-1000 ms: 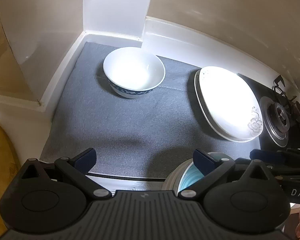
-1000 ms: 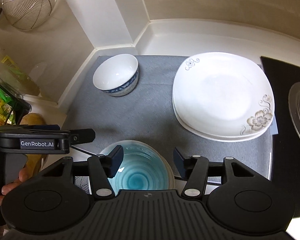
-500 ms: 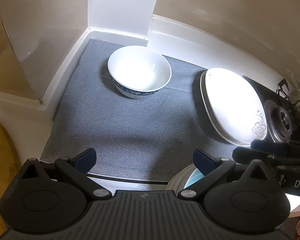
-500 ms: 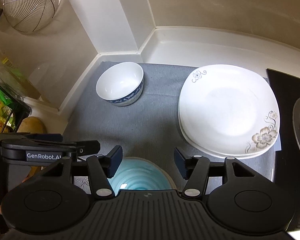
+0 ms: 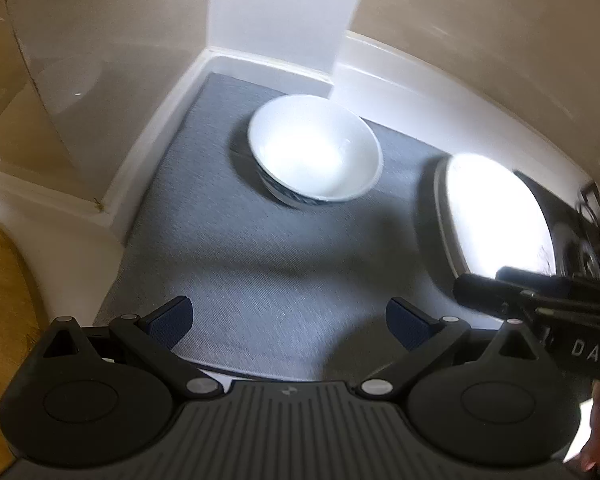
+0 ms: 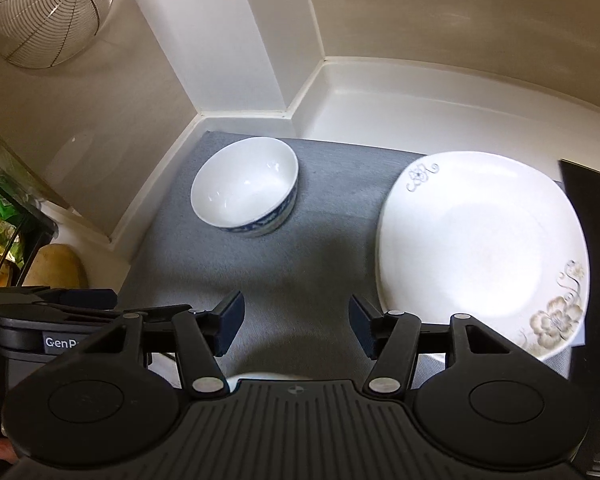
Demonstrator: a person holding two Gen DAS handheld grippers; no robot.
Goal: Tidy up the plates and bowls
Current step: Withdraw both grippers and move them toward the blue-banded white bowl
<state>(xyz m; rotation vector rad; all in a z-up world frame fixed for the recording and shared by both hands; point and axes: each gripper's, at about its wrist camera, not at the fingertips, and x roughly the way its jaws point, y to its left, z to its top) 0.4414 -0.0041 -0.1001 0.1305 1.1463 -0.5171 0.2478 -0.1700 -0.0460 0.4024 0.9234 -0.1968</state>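
White bowl rim (image 6: pixel 269 378) barely shows behind right hand-held gripper (image 6: pixel 295 322).

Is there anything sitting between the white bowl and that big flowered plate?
No. Between the white bowl and the flowered plate lies only bare grey mat, clearest in the right wrist view.

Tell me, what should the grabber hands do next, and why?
Probably the left gripper should reach forward toward the white bowl with the blue band. Both the left and the right gripper are open and empty, and the bowl sits alone on the grey mat, apart from the white flowered plates.
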